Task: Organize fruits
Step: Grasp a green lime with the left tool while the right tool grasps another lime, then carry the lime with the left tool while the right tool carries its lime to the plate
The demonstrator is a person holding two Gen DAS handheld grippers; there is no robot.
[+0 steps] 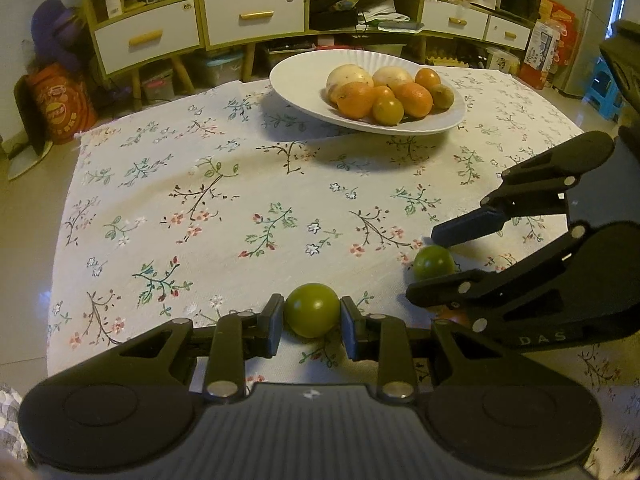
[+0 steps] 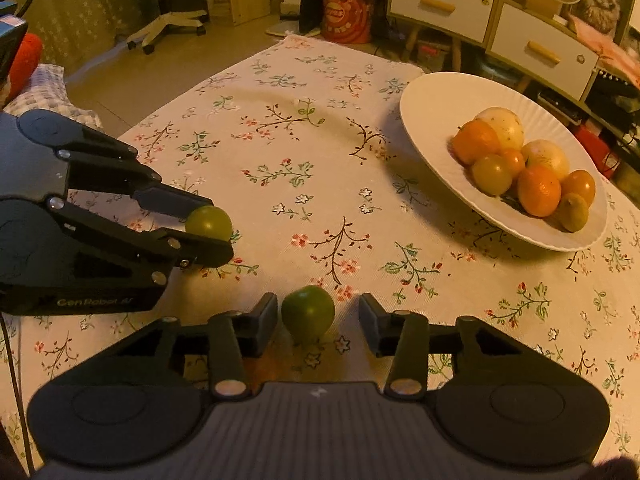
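Two green fruits are still off the plate, and each gripper has gone after one. The left gripper (image 1: 312, 318) is clenched on a green fruit (image 1: 311, 310), pads pressed against both its sides down at 6 o'clock in its own view, low over the floral tablecloth (image 1: 200, 200). The right gripper (image 2: 318, 316) has the other green fruit (image 2: 308, 316) sitting between its fingers, but only the left pad looks like it's touching; there's a clear gap at the right pad, so I'd call it not gripping yet. That fruit looks to be resting on the cloth.

The white plate (image 2: 424, 112) sits up at 2 o'clock from the right wrist, already piled with orange, yellow and pale fruits. My guess is both hands grab together so both fruits can travel to the pile in one trip.
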